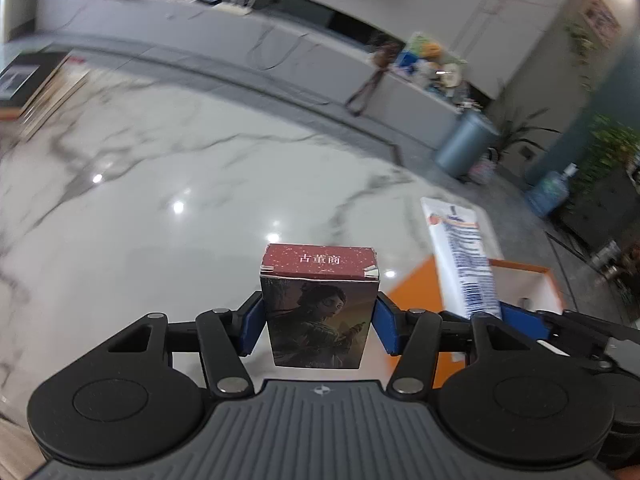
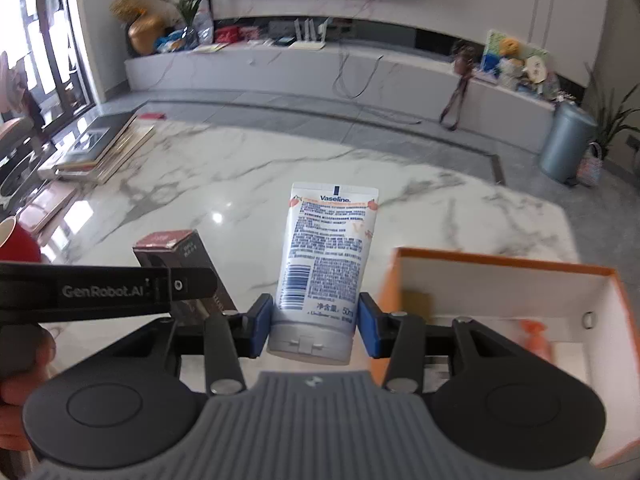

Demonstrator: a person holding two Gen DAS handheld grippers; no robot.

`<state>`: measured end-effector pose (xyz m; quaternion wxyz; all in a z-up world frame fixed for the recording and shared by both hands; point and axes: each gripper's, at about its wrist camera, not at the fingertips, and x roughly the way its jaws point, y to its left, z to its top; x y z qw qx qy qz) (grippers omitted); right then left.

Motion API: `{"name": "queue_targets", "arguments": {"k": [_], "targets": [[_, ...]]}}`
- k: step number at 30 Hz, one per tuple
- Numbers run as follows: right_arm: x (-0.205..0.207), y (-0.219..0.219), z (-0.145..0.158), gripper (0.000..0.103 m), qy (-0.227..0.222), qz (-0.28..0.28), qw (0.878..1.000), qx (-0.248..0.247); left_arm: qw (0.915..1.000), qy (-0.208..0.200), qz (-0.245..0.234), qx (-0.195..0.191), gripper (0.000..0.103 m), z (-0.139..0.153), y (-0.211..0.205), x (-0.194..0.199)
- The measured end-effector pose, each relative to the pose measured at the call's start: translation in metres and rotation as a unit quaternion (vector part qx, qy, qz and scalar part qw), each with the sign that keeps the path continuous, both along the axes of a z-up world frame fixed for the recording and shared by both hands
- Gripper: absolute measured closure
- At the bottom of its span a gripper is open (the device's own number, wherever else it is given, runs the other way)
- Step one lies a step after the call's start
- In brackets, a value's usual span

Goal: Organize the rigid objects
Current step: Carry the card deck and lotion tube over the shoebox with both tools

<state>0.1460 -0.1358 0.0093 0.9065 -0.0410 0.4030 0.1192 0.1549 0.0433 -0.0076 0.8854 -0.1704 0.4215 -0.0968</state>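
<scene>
My left gripper [image 1: 318,326] is shut on a small card box [image 1: 318,304] with a dark red top and a portrait on its front, held upright above the marble table. My right gripper [image 2: 314,330] is shut on a white Vaseline tube [image 2: 326,264], cap end between the blue pads, held upright. The tube also shows in the left wrist view [image 1: 460,248], and the card box in the right wrist view [image 2: 176,248] with the left gripper's arm across it. An orange box with a white inside [image 2: 500,266] sits at the right, just beside the tube.
The orange box holds a small orange object [image 2: 534,338] and a tan item [image 2: 416,306]. A red cup [image 2: 16,240] stands at the left edge. Stacked books and frames [image 2: 100,148] lie at the table's far left. The marble table [image 2: 240,184] spreads ahead.
</scene>
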Motion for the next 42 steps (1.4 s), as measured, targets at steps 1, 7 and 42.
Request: {"name": "queue_targets", "arguments": {"k": [1,7,42], "targets": [[-0.001,-0.007,0.003,0.057,-0.003,-0.005,1.0,-0.001,0.9999,-0.005,-0.009,-0.002,0.038,0.005,-0.009,0.001],[-0.004,-0.059,0.006,0.057,-0.007,-0.044,0.999,-0.016,0.9968,-0.018,-0.077,0.001,0.038,0.018,-0.079,0.007],[-0.005,-0.158,-0.101,0.056,0.098,-0.091,0.99,-0.042,0.9622,0.001,-0.239,0.13,0.039,-0.06,-0.236,0.028]]}}
